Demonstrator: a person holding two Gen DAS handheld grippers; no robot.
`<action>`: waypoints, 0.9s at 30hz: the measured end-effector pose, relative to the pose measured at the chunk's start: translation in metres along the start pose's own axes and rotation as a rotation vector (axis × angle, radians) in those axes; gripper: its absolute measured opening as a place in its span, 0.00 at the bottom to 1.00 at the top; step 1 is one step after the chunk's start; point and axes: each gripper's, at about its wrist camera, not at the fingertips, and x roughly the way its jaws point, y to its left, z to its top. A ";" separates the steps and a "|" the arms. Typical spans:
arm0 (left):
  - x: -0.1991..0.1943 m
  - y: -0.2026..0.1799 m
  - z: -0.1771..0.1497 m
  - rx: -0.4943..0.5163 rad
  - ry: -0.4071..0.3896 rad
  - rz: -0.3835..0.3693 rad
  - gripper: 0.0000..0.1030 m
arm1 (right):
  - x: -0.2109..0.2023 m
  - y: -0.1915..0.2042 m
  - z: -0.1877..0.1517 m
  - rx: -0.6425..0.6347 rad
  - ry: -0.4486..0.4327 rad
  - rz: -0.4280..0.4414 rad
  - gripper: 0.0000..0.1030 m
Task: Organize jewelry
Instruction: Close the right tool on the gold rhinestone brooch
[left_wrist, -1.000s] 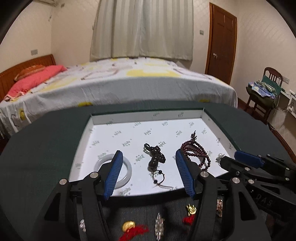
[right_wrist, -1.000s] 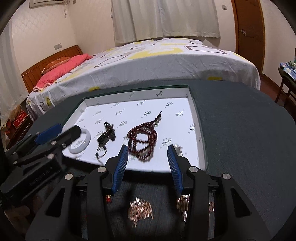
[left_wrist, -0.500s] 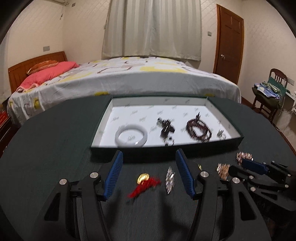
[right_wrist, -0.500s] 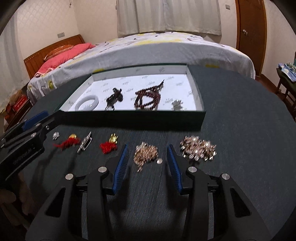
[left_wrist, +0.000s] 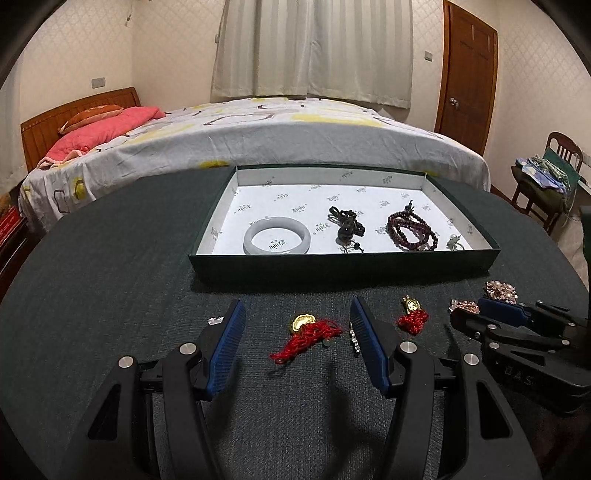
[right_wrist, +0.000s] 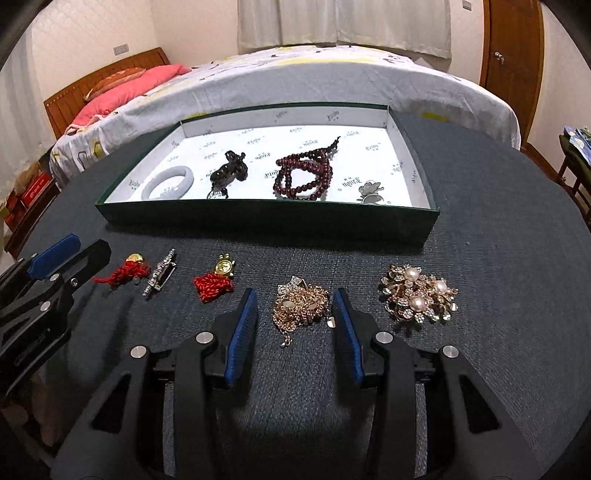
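I see my left gripper (left_wrist: 297, 325) with its jaws spread apart over the dark table (left_wrist: 110, 280), gripping nothing; the gold charm on a red tassel (left_wrist: 306, 330) lies on the cloth between its blue pads. A rhinestone bar pin (right_wrist: 159, 277) and a second red-tasselled gold charm (right_wrist: 218, 280) sit further right. My right gripper (right_wrist: 293, 308) is also parted and empty, its pads flanking the gold chain heap (right_wrist: 301, 306) without touching. The pearl brooch cluster (right_wrist: 419, 295) rests beyond it. Behind, the green tray (right_wrist: 258, 218) holds a pale bangle (right_wrist: 168, 182), dark pendant (right_wrist: 229, 171), maroon bead strand (right_wrist: 304, 177) and small silver piece (right_wrist: 371, 192).
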 end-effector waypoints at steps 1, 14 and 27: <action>0.001 0.000 0.000 0.001 0.003 -0.001 0.56 | 0.001 0.000 0.000 -0.001 0.004 0.000 0.40; 0.010 -0.004 0.002 0.014 0.034 -0.024 0.56 | -0.001 0.001 -0.003 -0.040 0.005 -0.021 0.20; 0.024 0.000 0.001 0.008 0.111 -0.042 0.40 | -0.003 -0.002 -0.005 -0.021 0.002 0.004 0.19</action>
